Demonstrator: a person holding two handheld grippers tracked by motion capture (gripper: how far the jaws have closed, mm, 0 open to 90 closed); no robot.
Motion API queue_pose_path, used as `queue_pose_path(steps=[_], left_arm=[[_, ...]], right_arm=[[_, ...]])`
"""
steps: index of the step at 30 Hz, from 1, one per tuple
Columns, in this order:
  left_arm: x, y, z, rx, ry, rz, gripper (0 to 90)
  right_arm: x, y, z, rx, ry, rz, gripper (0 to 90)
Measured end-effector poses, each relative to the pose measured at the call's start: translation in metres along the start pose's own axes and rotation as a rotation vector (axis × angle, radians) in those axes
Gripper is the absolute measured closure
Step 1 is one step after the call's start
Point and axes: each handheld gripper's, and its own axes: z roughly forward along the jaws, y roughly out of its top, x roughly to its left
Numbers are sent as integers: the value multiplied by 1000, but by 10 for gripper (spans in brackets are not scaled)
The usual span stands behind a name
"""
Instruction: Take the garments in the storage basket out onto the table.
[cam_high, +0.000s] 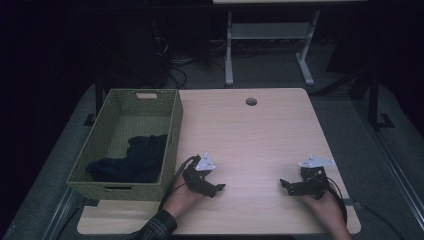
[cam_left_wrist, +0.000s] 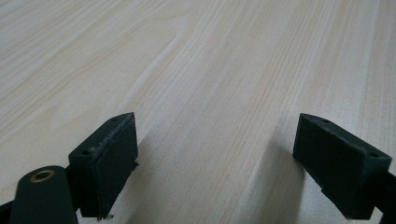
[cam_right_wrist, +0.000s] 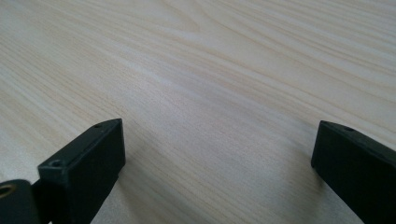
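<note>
In the high view, the left gripper (cam_high: 218, 188) rests low on the table (cam_high: 260, 135), its jaws pointing toward the right gripper (cam_high: 284, 185), which faces back at it; bare wood lies between them. Each is held by a hand, the left hand (cam_high: 182, 196) coming out of a plaid sleeve (cam_high: 156, 226). A green woven basket (cam_high: 172, 145) stands just beside the left gripper, on its outer side, and a dark cloth (cam_high: 131, 159) lies bunched in the basket's near half. A small round hole (cam_high: 251, 101) sits in the table well ahead of both grippers. No writing or label can be read on anything.

In the left gripper view, the left gripper (cam_left_wrist: 215, 154) has its jaws spread wide, nothing between them but pale wood grain close beneath.

In the right gripper view, the right gripper (cam_right_wrist: 219, 163) is likewise released, jaws far apart over bare table, gripping nothing.
</note>
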Motion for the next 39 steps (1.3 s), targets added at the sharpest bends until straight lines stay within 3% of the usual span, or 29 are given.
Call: queue_pose_path(steps=[17, 26, 35, 39], left_arm=[[0, 3, 1, -2, 0, -26, 137], [2, 6, -2, 39, 2, -37, 140], [4, 13, -9, 32, -5, -59, 140], [4, 16, -11, 56, -15, -66, 140]], right_arm=[[0, 0, 0, 1, 0, -3, 23], [0, 0, 0, 1, 0, -2, 23], [0, 0, 0, 2, -1, 0, 23], [0, 0, 0, 4, 0, 3, 23]])
